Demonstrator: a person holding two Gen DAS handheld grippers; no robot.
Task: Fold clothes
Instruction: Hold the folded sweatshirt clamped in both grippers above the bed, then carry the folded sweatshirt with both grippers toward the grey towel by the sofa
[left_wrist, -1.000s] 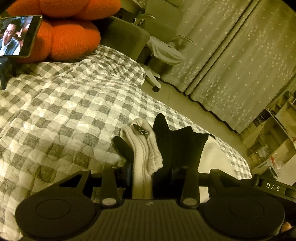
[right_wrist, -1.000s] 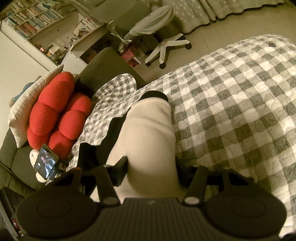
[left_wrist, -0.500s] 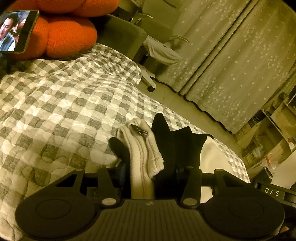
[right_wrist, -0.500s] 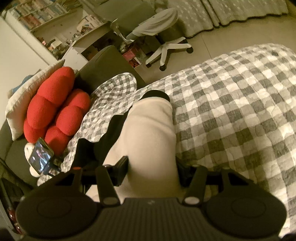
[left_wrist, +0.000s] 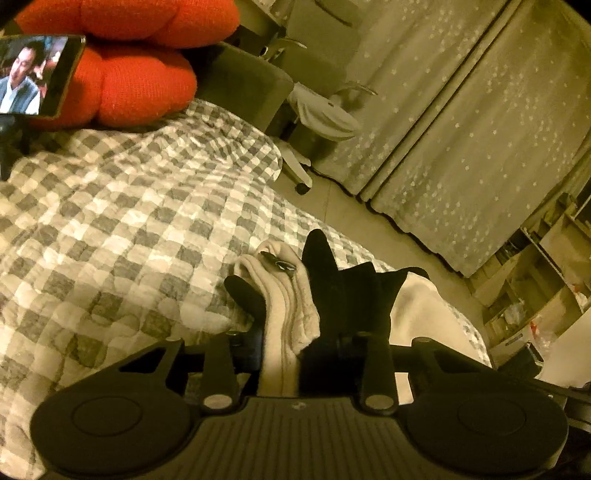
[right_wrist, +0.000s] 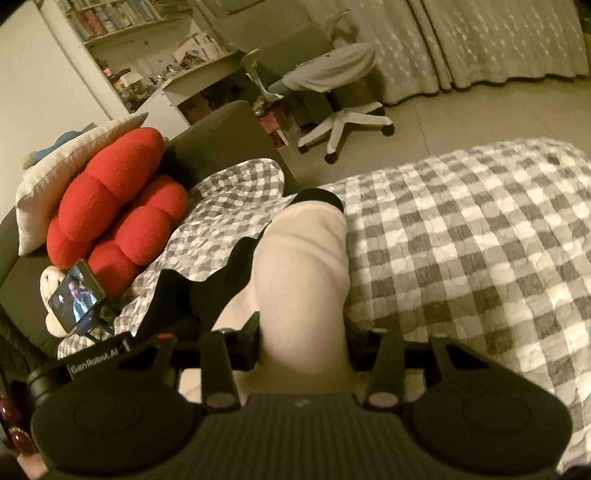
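A cream and black garment (left_wrist: 291, 306) is bunched between the fingers of my left gripper (left_wrist: 295, 295), which is shut on it above the checked bedspread (left_wrist: 122, 229). Its black part (left_wrist: 351, 295) stands up beside the cream folds. In the right wrist view the same garment (right_wrist: 303, 266) drapes over my right gripper (right_wrist: 306, 236), cream on top with black cloth (right_wrist: 207, 291) hanging to the left. The right gripper is shut on it; its fingers are mostly hidden by the cloth.
An orange-red cushion (left_wrist: 122, 66) and a phone (left_wrist: 33, 74) on a stand sit at the head of the bed. A white swivel chair (right_wrist: 332, 99) stands on the floor past the bed's edge. Curtains (left_wrist: 461, 129) and shelves (right_wrist: 110, 18) line the walls.
Both grippers keep their hold on the garment. The left view has shifted a little, with the phone and cushion sliding left then back; the right view has tilted up towards the chair.
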